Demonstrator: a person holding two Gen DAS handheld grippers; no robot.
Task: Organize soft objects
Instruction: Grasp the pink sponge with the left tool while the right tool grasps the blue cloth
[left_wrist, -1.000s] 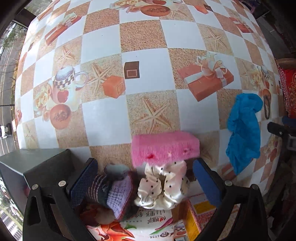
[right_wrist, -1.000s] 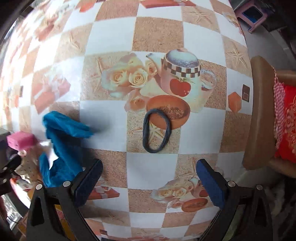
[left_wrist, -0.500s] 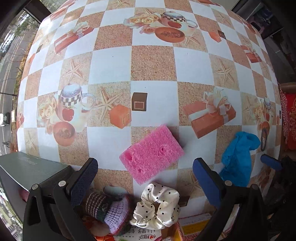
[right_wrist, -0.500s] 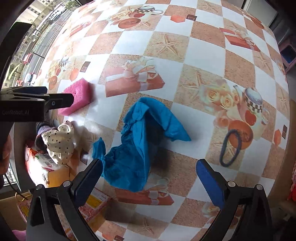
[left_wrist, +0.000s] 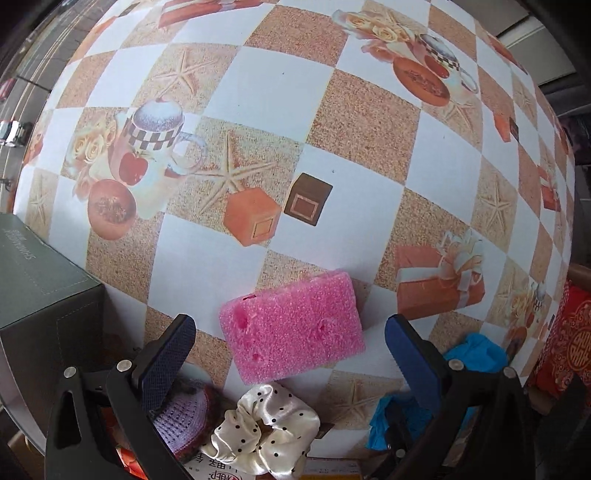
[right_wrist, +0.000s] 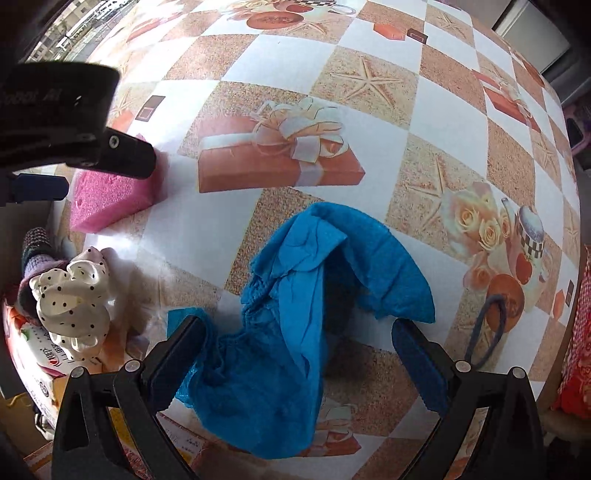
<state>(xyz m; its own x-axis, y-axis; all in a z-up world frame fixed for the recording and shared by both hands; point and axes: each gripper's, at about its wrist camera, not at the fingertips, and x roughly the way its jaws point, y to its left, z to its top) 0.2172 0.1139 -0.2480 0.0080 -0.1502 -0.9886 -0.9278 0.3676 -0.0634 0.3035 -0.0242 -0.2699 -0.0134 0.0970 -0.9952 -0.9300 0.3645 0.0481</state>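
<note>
A checkered tablecloth (right_wrist: 280, 62) printed with gifts and starfish covers the table. The crumpled blue cloth (right_wrist: 310, 317) is framed between the spread jaws of the empty right gripper (right_wrist: 295, 365), directly ahead. Farther left, the pink sponge (left_wrist: 291, 328) is seen before the empty, wide-open left gripper (left_wrist: 288, 354).

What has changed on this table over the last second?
The right gripper swung from the dark hair band to hang open over the blue cloth. The left gripper, open, drew back from the pink sponge. Nothing was grasped. The polka-dot scrunchie stayed put.
</note>
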